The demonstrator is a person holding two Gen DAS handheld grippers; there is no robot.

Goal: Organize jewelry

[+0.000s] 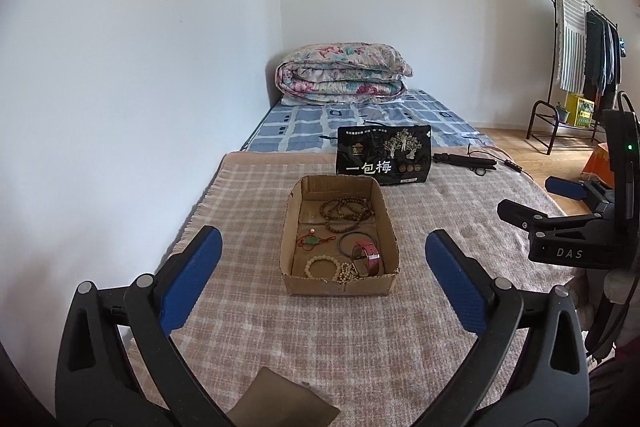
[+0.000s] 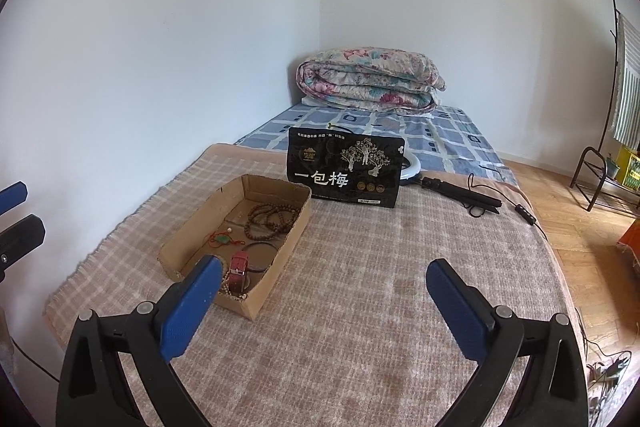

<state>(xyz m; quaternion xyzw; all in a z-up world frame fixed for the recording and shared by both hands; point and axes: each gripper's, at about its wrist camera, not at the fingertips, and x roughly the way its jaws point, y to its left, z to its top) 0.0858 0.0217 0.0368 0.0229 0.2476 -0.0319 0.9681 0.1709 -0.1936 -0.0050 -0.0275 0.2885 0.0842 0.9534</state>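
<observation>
Left claw (image 1: 320,259) spread wide, nothing between blue pads, hovering over pink checked blanket (image 1: 340,339) on bed; shallow brown cardboard tray (image 1: 340,285) dead ahead, just beyond fingertips. Inside tray: dark wooden bead string (image 1: 346,213) at far end, red-corded green pendant (image 1: 314,241), thin dark bangle (image 1: 354,239), red leather watch strap (image 1: 368,255), cream bead bracelet (image 1: 322,265) at near end. Right claw (image 2: 324,287) also spread wide and empty, tray ahead-left of it, left pad overlapping near corner; black printed snack pouch (image 2: 346,167) standing beyond.

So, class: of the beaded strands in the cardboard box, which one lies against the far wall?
The dark brown wooden bead strand, coiled at the far end of the cardboard box. The pale cream bead bracelet lies at the near end.
</observation>
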